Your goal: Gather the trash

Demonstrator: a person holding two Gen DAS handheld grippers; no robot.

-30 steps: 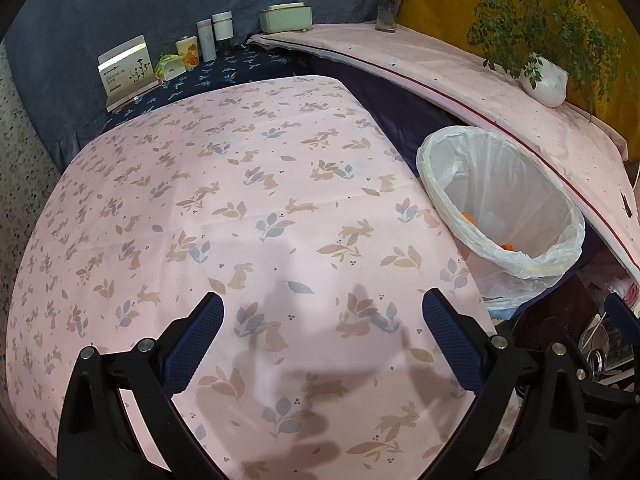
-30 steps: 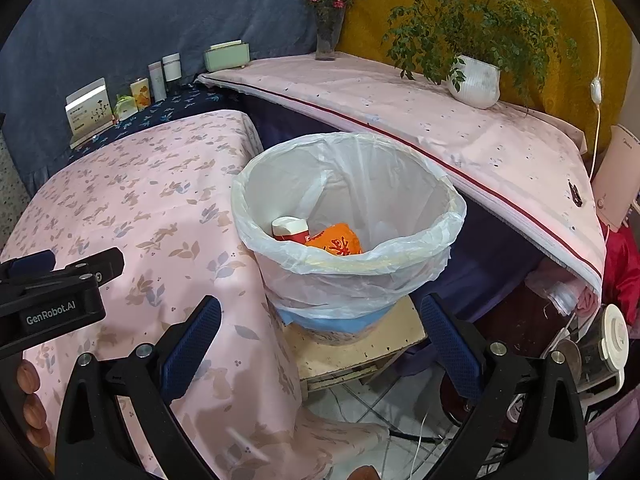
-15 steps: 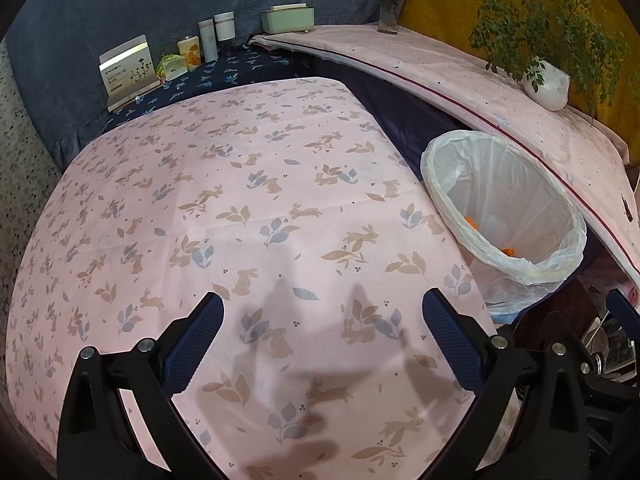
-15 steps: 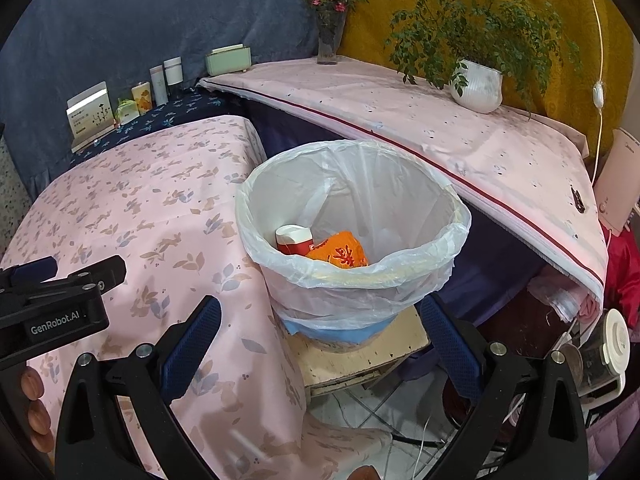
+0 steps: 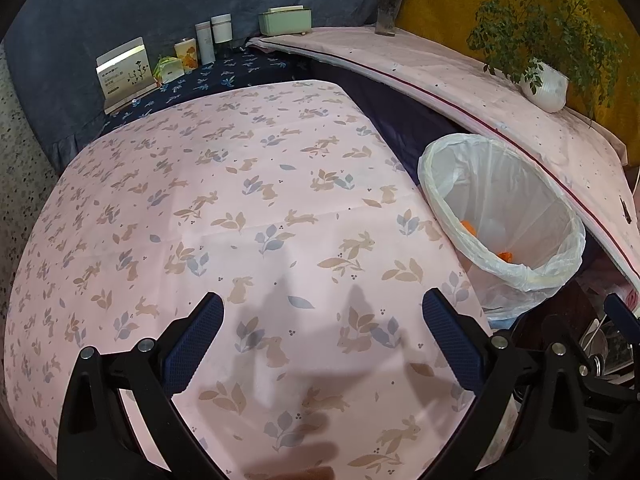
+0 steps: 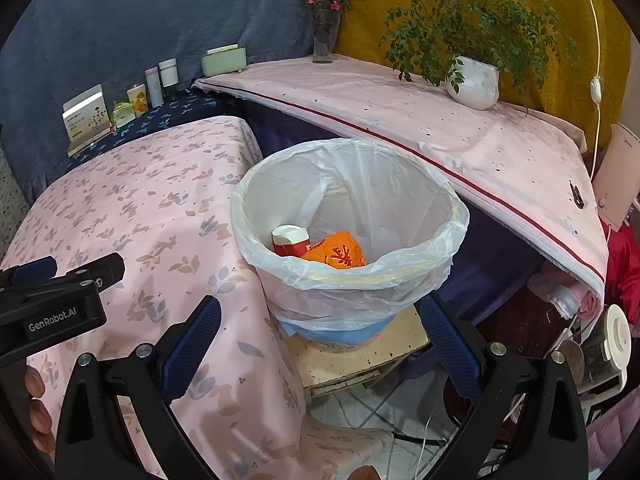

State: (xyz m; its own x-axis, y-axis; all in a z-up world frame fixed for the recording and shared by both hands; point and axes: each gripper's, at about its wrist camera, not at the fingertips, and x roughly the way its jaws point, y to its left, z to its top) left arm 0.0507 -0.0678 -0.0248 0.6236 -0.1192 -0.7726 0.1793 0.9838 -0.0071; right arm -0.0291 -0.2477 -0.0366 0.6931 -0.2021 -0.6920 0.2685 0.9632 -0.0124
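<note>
A trash bin (image 6: pixel 348 216) lined with a white plastic bag stands beside the table's right edge; it also shows in the left wrist view (image 5: pixel 500 216). Inside lie an orange wrapper (image 6: pixel 334 254) and a red-and-white carton (image 6: pixel 291 240). My right gripper (image 6: pixel 318 344) is open and empty, held just in front of the bin. My left gripper (image 5: pixel 322 340) is open and empty above the pink rabbit-print tablecloth (image 5: pixel 240 220). The left gripper's body (image 6: pixel 52 304) shows at the left of the right wrist view.
Boxes and bottles (image 5: pixel 188 56) line the table's far edge on a dark blue cloth. A green box (image 5: pixel 285 20), a flower vase (image 5: pixel 387 12) and a potted plant (image 5: pixel 546 84) stand on the pink-covered side shelf. The bin sits on a wooden stool (image 6: pixel 360 360). Clutter (image 6: pixel 600 340) lies at lower right.
Both grippers have drawn back slightly, so the bin sits a little lower and farther in both views. Both stay open and empty.
</note>
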